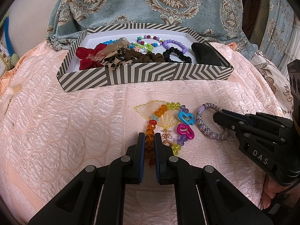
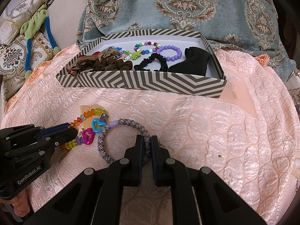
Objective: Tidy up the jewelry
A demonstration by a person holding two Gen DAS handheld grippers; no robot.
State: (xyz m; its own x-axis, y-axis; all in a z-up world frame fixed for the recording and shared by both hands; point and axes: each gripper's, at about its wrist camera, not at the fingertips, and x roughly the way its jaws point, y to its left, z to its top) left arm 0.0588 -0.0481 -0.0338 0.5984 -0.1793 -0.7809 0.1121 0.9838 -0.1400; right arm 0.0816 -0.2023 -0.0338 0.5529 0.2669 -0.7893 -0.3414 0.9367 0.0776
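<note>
Left jaws clamped on beaded bracelet (image 1: pixel 150 140); right jaws clamped on braided bangle (image 2: pixel 105 140).

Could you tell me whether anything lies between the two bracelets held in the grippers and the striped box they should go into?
Nothing visible does. Between the beaded bracelet, the woven bracelet and the striped box lies only bare pink bedspread. The box's near wall must be cleared, and its front is crowded with scrunchies.

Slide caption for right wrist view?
Right gripper shut on braided bracelet; striped box beyond.
</note>
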